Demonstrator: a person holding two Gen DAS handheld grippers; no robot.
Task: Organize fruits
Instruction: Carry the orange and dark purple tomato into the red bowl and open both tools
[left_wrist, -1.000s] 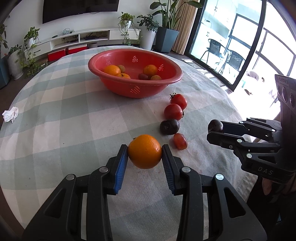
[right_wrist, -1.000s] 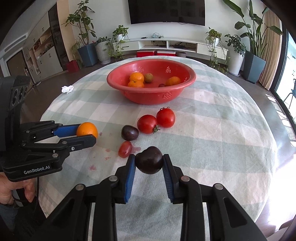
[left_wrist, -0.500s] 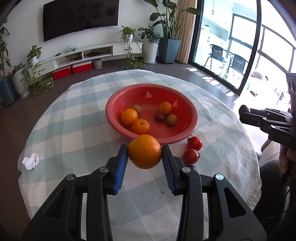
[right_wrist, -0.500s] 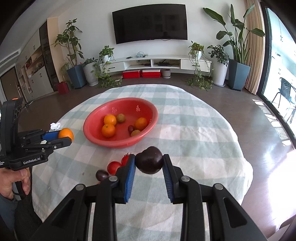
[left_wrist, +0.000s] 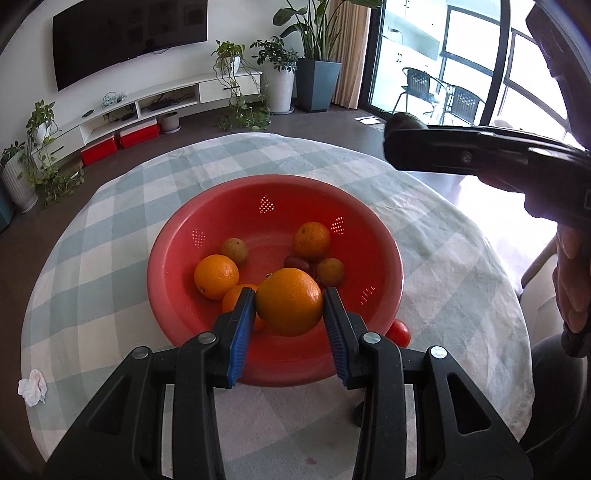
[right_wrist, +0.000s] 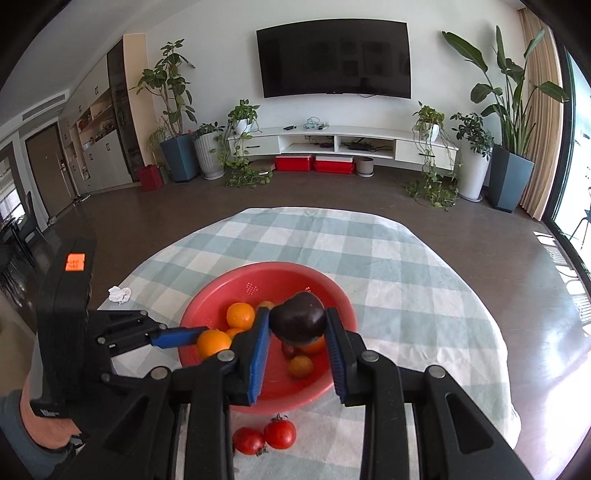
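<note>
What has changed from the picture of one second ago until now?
Both claws carried their fruit from near the table's front edge to above the red basin: the left claw with the orange, the right claw with the dark fruit. Grips and the two tomatoes are unchanged.

My left gripper (left_wrist: 290, 325) and my right gripper (right_wrist: 298, 345) hang side by side over the red bowl (left_wrist: 384, 236), each pair of fingers filled by fruit. Beneath me the bowl's near and middle floor is crowded with oranges (left_wrist: 216, 276) and small fruit; its far inner wall lies bare. Two tomatoes (right_wrist: 266, 435) block the cloth just before the bowl's near rim. The checked tablecloth (right_wrist: 388, 258) beyond and right stays open.
</note>
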